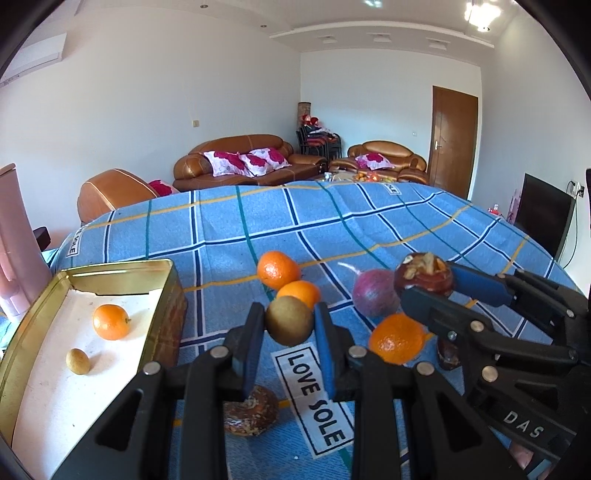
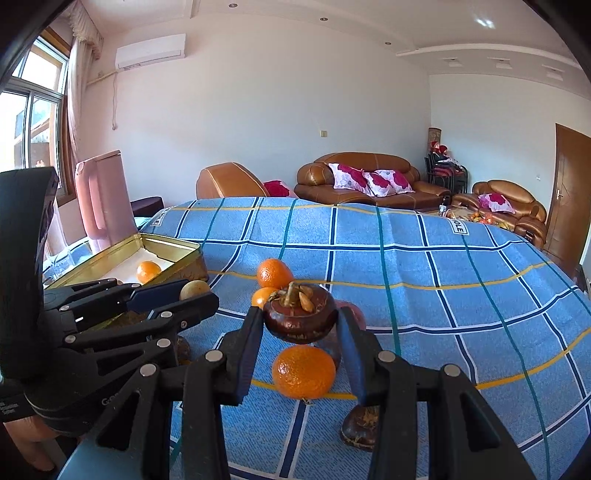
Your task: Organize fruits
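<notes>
You're getting bright, sharp daylight coming through the window [image 2: 33,122], ceiling lights [image 1: 480,14] glaring, soft shadows lying under the fruit, and fisheye edges bending into black.

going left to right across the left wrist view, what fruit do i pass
small brown fruit in the tin → orange in the tin → brown fruit held by the left gripper → purple fruit → dark fruit held by the right gripper

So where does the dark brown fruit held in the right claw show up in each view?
Left wrist view: dark brown fruit at right of centre, clamped in the right claw.
Right wrist view: lower centre, between the pads.
Shared landmark: gold tin at left.
</notes>
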{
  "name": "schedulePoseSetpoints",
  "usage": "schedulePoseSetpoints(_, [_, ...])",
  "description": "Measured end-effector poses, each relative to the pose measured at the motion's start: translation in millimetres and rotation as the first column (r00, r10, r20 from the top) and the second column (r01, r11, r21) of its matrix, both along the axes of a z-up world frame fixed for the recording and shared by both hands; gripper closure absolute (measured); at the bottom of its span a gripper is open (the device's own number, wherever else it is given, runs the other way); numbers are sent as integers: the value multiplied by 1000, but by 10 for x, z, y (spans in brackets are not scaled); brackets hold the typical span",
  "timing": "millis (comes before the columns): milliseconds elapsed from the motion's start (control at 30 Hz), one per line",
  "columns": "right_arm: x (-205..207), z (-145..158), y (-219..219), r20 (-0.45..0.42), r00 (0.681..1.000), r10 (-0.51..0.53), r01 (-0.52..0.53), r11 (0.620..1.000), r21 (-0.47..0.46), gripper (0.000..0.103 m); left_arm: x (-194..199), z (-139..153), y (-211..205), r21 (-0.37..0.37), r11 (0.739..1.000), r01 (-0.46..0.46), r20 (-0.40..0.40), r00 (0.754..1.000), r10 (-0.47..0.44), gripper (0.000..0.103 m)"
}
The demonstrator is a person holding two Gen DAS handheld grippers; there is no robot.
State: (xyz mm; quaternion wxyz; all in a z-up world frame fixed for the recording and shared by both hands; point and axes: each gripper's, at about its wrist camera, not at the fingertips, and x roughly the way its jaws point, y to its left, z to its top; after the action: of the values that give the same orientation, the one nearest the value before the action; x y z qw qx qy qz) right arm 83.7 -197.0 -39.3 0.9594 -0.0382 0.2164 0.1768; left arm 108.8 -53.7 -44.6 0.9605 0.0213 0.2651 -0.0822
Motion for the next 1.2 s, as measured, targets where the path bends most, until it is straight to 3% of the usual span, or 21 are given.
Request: schedulePoseSetpoints(1200, [-191, 69, -54, 102, 994, 29, -32, 999, 30, 60, -294, 127, 33, -7, 1000, -25, 160, 987, 26, 75])
